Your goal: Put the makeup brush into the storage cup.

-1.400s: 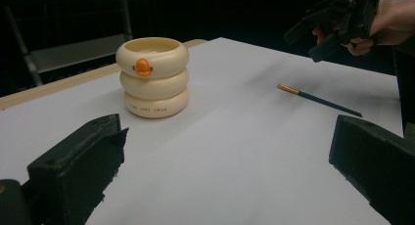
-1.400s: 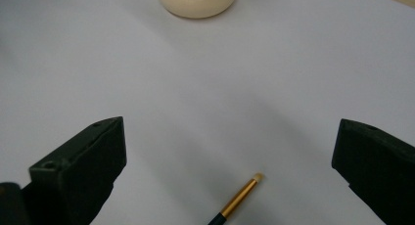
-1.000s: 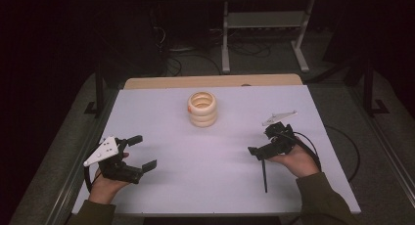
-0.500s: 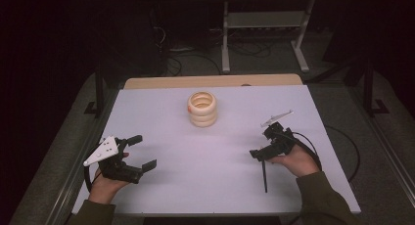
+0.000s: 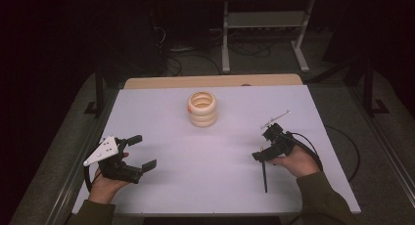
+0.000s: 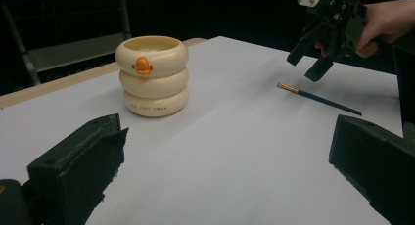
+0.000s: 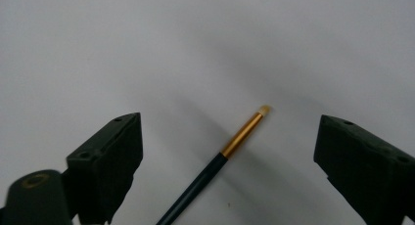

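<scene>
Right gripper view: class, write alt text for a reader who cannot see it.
A thin paintbrush with a dark handle, gold ferrule and small pale tip lies on the white table, between the open black jaws of the right tool, which hovers just above it.

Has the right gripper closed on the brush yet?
No: the right gripper has its jaws wide apart, with the brush lying untouched between them.

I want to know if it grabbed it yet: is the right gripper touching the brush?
Apart. In the right gripper view, the brush lies on the table between the open jaws of the right gripper, table showing either side.
</scene>
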`<state>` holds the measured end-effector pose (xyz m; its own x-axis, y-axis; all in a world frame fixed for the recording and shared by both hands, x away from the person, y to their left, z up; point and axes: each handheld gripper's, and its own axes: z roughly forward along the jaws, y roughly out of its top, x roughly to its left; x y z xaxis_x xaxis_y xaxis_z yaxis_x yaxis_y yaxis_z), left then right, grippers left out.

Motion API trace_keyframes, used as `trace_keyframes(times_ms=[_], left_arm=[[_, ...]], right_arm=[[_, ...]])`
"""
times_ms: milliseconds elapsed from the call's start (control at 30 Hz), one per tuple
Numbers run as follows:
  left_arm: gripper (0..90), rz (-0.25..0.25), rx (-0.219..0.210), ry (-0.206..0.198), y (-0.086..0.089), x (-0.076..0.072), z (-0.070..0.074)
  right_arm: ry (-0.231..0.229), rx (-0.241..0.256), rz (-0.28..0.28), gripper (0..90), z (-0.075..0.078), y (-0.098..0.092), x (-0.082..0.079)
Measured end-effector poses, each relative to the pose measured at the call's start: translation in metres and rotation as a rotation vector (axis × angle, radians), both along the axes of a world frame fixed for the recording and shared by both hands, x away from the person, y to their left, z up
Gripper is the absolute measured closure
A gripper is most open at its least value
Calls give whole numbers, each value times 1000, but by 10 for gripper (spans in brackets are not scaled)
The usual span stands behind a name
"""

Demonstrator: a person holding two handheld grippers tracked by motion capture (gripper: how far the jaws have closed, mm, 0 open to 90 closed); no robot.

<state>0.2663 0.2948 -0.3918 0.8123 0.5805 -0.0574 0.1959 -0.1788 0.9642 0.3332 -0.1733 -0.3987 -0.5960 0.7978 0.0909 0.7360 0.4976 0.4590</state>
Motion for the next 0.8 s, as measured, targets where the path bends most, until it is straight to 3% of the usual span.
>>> trace_keyframes(times_ms=[100,233,800], left_arm=[[0,0,0,0,0,0,0],[0,-1,-1,-1,0,0,0],[0,-5,-2,-1,0,0,0]], right_arm=[[29,4,-1,129,0,0,0],[52,-32,0,154,-1,1,0],[143,-75,14,420,-6,3,-2]])
